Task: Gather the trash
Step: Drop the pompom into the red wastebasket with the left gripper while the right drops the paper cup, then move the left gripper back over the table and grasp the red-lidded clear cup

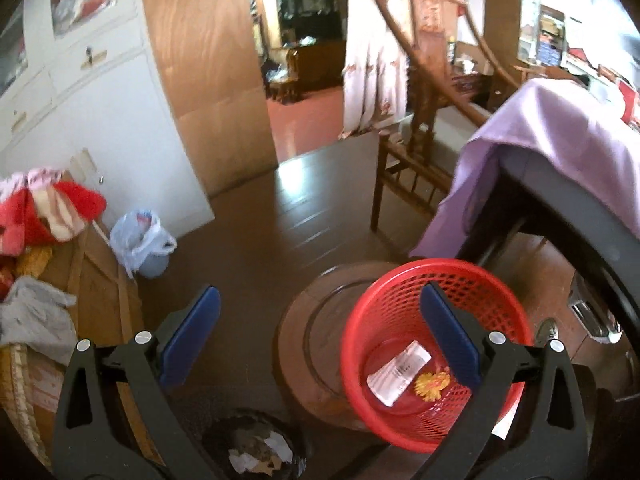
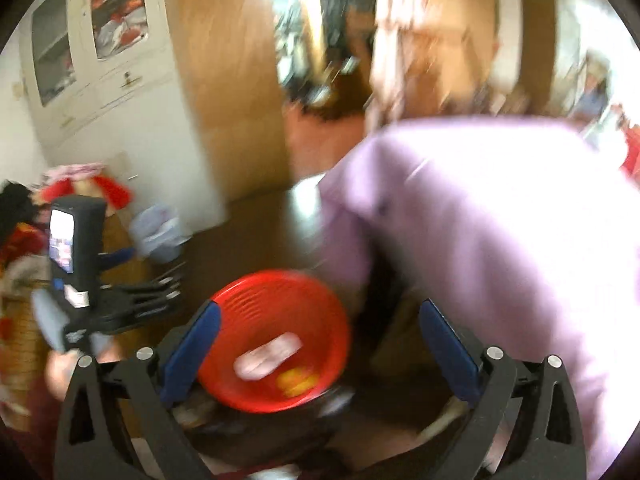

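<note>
A red mesh basket (image 1: 400,300) sits on a round wooden stool (image 1: 304,336) beside the table. Inside it lie a white paper slip (image 1: 398,372) and a yellow crumpled scrap (image 1: 432,386). My left gripper (image 1: 320,332) is open and empty above the floor, its right finger over the basket. In the blurred right wrist view the basket (image 2: 276,320) holds the white slip (image 2: 268,354) and the yellow scrap (image 2: 296,384). My right gripper (image 2: 320,344) is open and empty above it. The left gripper's body (image 2: 76,256) shows at the left.
A dark bin with crumpled paper (image 1: 256,456) stands on the floor below my left gripper. A table under a purple cloth (image 1: 560,148) is at the right, a wooden chair (image 1: 412,160) behind it. A white plastic bag (image 1: 140,240), boxes and clothes (image 1: 44,216) are at the left.
</note>
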